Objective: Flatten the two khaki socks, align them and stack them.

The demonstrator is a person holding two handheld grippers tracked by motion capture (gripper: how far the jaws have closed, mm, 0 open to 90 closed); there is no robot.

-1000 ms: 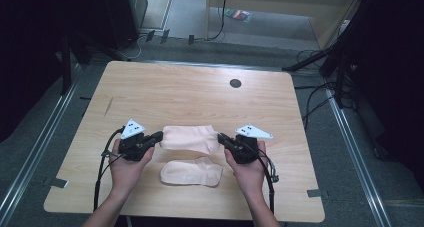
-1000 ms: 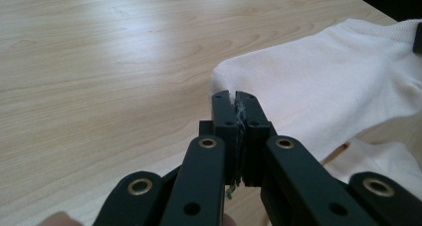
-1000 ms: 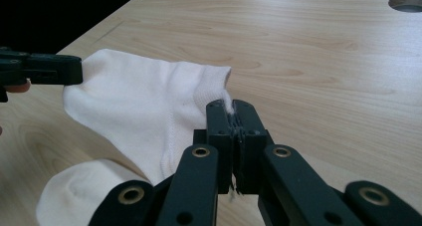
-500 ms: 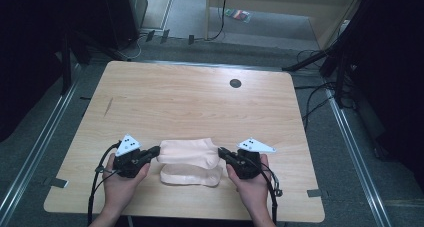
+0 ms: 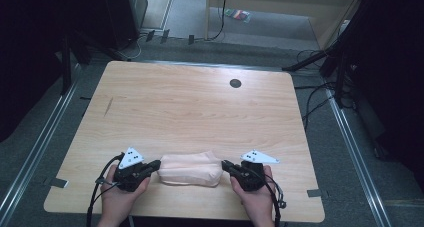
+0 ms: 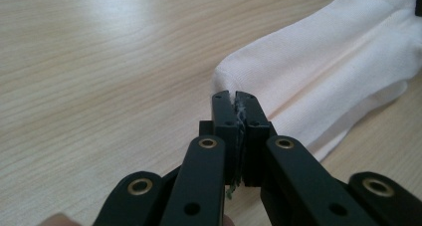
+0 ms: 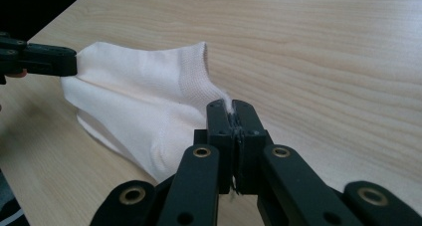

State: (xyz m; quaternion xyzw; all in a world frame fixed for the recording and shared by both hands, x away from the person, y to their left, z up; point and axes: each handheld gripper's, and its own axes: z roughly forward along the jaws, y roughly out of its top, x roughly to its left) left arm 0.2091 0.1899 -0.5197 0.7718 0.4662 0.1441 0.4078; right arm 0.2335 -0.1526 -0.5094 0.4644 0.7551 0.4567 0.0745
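Note:
A pale pink sock [image 5: 190,169] lies folded near the front edge of the wooden table [image 5: 190,112], stacked on another layer of the same fabric. My left gripper [image 5: 156,165] is shut on the sock's left end; in the left gripper view its jaws [image 6: 234,97] pinch the white fabric [image 6: 318,66]. At the sock's right end my right gripper [image 5: 225,164] is shut on the ribbed cuff [image 7: 194,76], with a tuft of cloth between the jaws [image 7: 230,106]. The left gripper [image 7: 40,59] also appears at the far end of the sock [image 7: 139,106] in the right gripper view.
A small dark round hole [image 5: 235,83] sits in the tabletop at the far right. Cables [image 5: 310,102] run over the floor to the right of the table, and metal rails [image 5: 30,152] flank it. Dark equipment stands at the back left.
Both hands have drawn back toward the table's front edge, pulling the upper sock over the lower one. The lower sock that lay exposed in front is now covered.

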